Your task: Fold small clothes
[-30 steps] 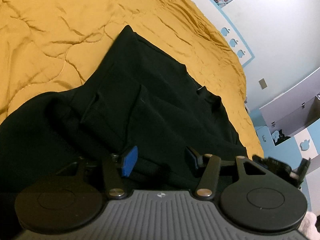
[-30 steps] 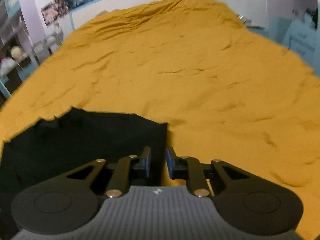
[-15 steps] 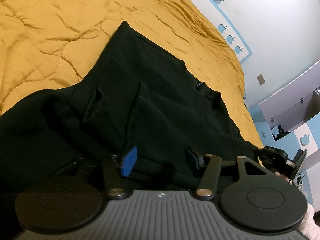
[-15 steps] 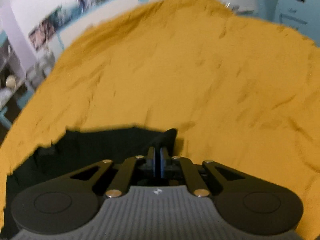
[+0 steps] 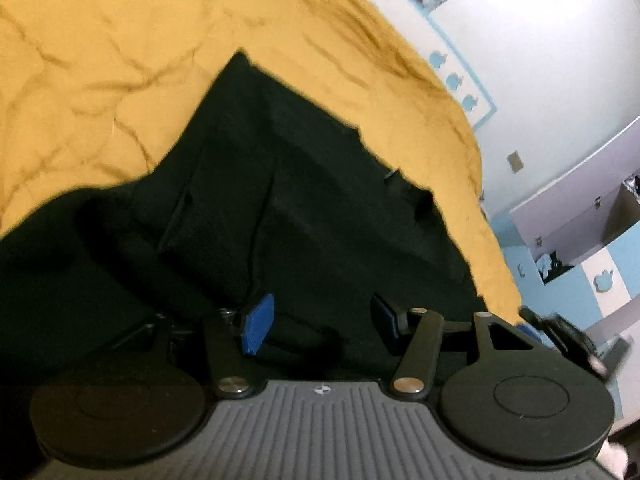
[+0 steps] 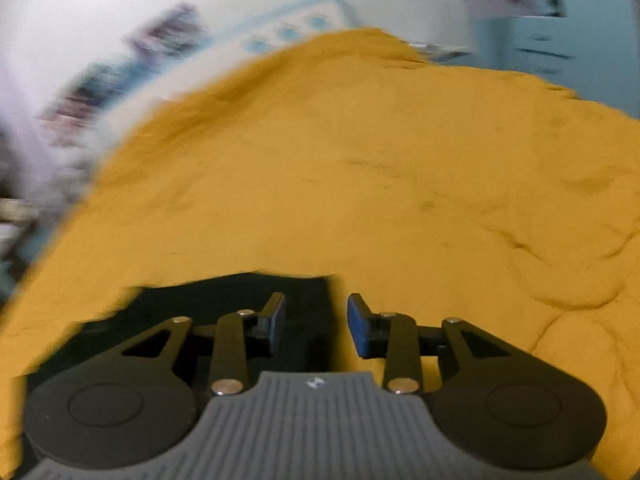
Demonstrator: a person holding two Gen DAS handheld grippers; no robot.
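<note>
Left wrist view: the left gripper stands wide and grips nothing, poised over the black garment spread just ahead of it. The right gripper has just been opening, jaws half apart, the garment's corner edge lying loose between them, probably let go after a fold. Beyond lies the mustard quilt.

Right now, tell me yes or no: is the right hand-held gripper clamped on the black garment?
No: the right hand-held gripper has just been opening, and its pads stand apart over the black garment edge without pinching it.
</note>
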